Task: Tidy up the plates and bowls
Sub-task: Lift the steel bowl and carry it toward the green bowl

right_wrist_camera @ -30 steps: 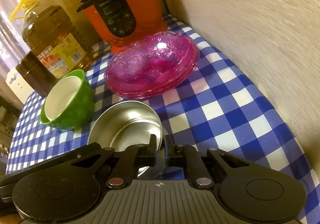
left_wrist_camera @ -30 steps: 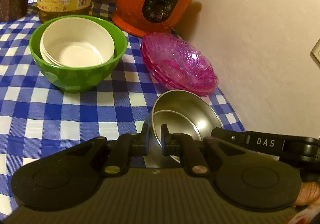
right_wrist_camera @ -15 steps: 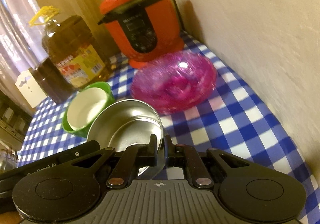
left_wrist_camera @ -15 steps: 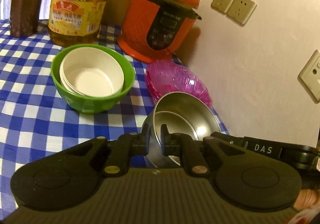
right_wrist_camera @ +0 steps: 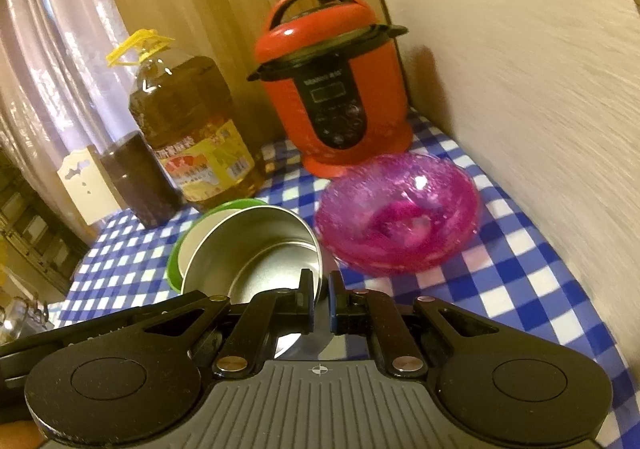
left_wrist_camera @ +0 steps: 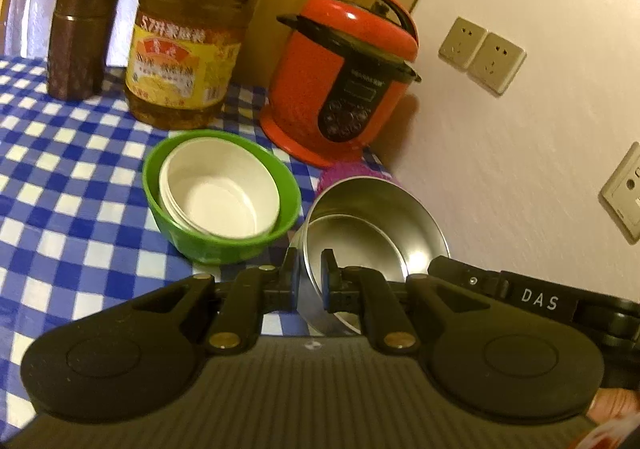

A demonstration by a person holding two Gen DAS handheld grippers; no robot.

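Steel bowl [left_wrist_camera: 376, 237] is off the table [left_wrist_camera: 60, 177], held by both grippers: left gripper [left_wrist_camera: 309, 281] clamped on its near-left rim, right gripper [right_wrist_camera: 321, 307] clamped on the opposite rim wall. Looks like a second steel bowl nested inside, can't confirm. Green bowl [left_wrist_camera: 224, 237] with white bowls [left_wrist_camera: 218, 193] inside sits just left of it and is the likely drop target; pink plates [right_wrist_camera: 398, 217] lie to its right, mostly hidden in the left view. Bowl's underside isn't visible.
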